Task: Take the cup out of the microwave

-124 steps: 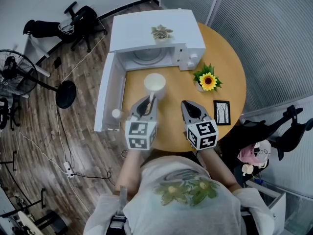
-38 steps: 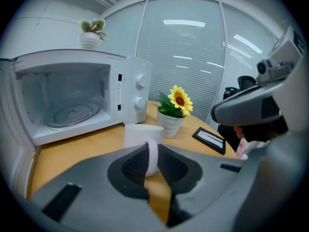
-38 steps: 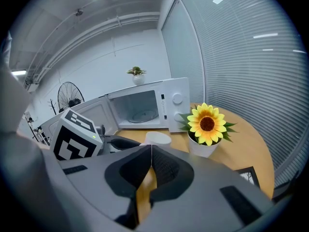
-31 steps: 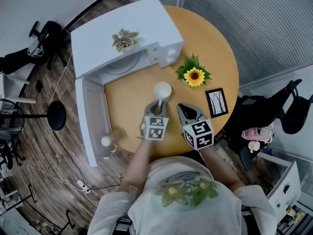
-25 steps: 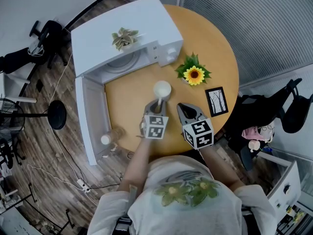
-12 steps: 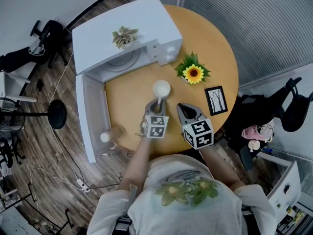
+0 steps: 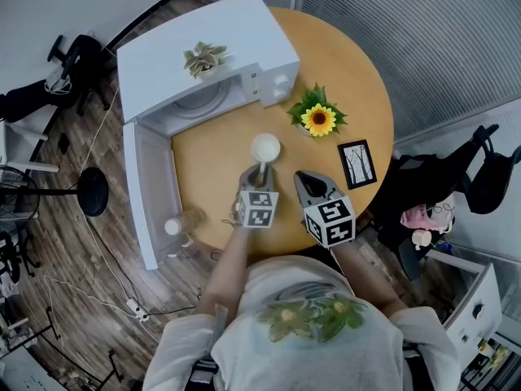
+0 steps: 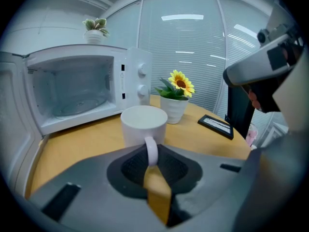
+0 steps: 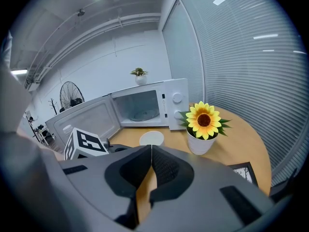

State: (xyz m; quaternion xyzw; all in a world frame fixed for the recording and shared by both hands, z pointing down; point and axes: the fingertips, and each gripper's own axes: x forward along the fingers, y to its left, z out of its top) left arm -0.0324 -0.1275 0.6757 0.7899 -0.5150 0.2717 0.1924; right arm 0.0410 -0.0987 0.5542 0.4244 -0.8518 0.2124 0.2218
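Note:
The white cup (image 7: 265, 147) stands upright at the middle of the round wooden table (image 7: 358, 88), outside the microwave (image 7: 207, 43). My left gripper (image 7: 260, 169) is shut on the cup's handle (image 8: 151, 150), which sits pinched between the dark pads in the left gripper view. The cup's (image 8: 143, 122) base is hidden behind the jaws. The microwave (image 8: 77, 88) is empty, with its door (image 7: 151, 194) swung open to the left. My right gripper (image 7: 310, 180) hangs just right of the left one, shut with nothing in it (image 9: 149, 151).
A potted sunflower (image 7: 318, 119) stands right of the cup, with a small framed picture (image 7: 356, 163) nearer the table's right edge. On top of the microwave sits a small plant (image 7: 201, 57). Office chairs and a floor fan stand around the table.
Since five seconds ago the cup, held in my left gripper, has come away from the microwave's mouth toward the table's middle. Over the last second only the view shifted slightly.

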